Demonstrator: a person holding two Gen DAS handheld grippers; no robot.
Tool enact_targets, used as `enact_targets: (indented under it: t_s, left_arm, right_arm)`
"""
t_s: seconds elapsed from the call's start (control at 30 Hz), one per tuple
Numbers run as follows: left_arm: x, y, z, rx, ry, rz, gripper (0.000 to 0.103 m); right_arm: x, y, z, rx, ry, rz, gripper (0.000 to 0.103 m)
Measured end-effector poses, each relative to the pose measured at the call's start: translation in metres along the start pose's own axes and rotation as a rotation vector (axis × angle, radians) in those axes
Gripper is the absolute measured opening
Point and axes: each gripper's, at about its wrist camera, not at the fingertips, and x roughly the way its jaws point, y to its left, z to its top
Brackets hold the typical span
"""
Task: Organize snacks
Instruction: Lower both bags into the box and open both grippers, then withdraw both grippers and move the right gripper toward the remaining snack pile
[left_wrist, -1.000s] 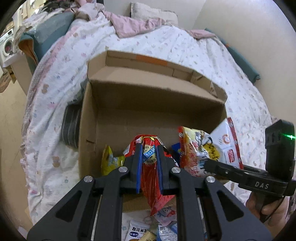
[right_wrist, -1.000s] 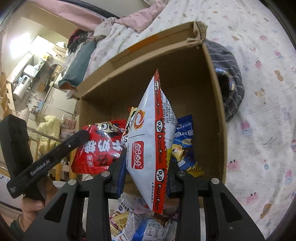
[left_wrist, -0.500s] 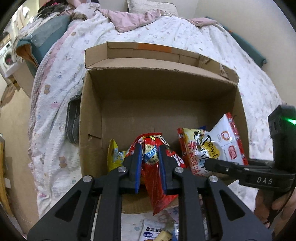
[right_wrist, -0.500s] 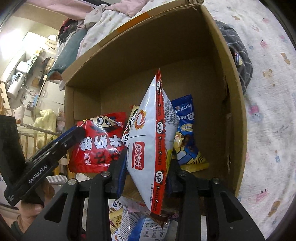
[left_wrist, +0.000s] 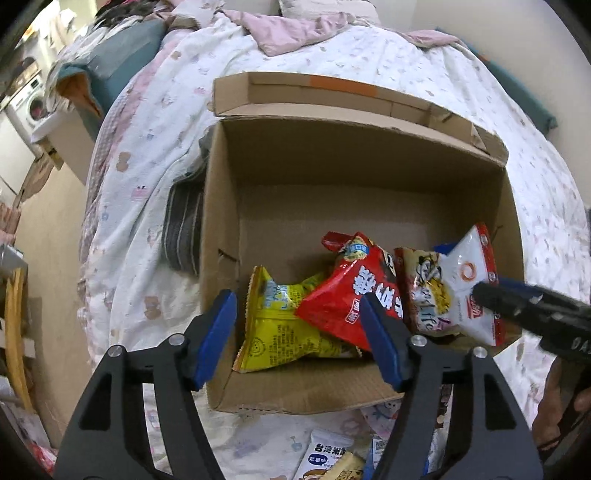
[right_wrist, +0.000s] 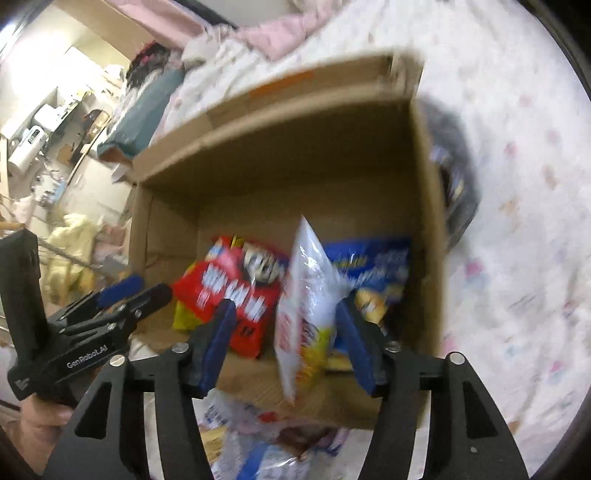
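Observation:
An open cardboard box (left_wrist: 221, 221) sits on the bed. My left gripper (left_wrist: 299, 334) hovers over its near wall, its jaws opening with nothing pressed between the pads. The red snack bag (left_wrist: 351, 295) lies loose in the box, resting on a yellow bag (left_wrist: 280, 332). My right gripper (right_wrist: 286, 341) is also opening. The white snack bag (right_wrist: 306, 317) stands tilted between its pads, close to the right pad, and is blurred. In the box (right_wrist: 428, 221) a blue bag (right_wrist: 373, 262) lies behind the white one.
Several loose snack packets (left_wrist: 325, 454) lie on the quilt in front of the box. A grey striped cloth (left_wrist: 183, 225) is wedged against the box's left side. Another printed bag (left_wrist: 424, 295) lies in the box. A hand (left_wrist: 554, 402) holds the right gripper.
Both grippers went from shut to open. The red bag dropped out of the left jaws into the box, onto the yellow bag. The white bag came loose from the right jaws and sank lower.

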Motion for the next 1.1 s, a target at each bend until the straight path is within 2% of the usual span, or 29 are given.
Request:
enact_targets:
  t_s: [0.07, 0.17, 0.5, 0.7, 0.8, 0.97, 1.1]
  left_arm:
    - [-0.003, 0.002, 0.000, -0.010, -0.011, 0.004, 0.066]
    - [-0.007, 0.004, 0.002, -0.022, -0.034, 0.000, 0.066]
    - [-0.018, -0.004, 0.004, 0.020, -0.096, 0.005, 0.066]
    - [-0.021, -0.001, 0.000, 0.002, -0.093, 0.006, 0.066]
    - [-0.026, 0.002, -0.001, -0.015, -0.099, 0.011, 0.066]
    - [-0.047, 0.007, -0.008, -0.037, -0.144, 0.009, 0.066]
    - [-0.066, 0.007, -0.015, -0.014, -0.179, 0.009, 0.066]
  right_arm:
    - [-0.014, 0.003, 0.003, -0.025, -0.073, -0.046, 0.068]
    - [-0.024, 0.004, 0.005, -0.026, -0.124, -0.060, 0.071]
    - [-0.027, -0.007, 0.008, 0.004, -0.129, -0.057, 0.071]
    - [-0.029, -0.009, 0.006, 0.023, -0.124, -0.041, 0.071]
    - [-0.036, -0.006, 0.003, 0.021, -0.151, -0.036, 0.071]
    - [-0.048, 0.001, -0.005, 0.024, -0.163, -0.015, 0.071]
    - [-0.059, 0.009, -0.016, 0.001, -0.166, -0.008, 0.071]
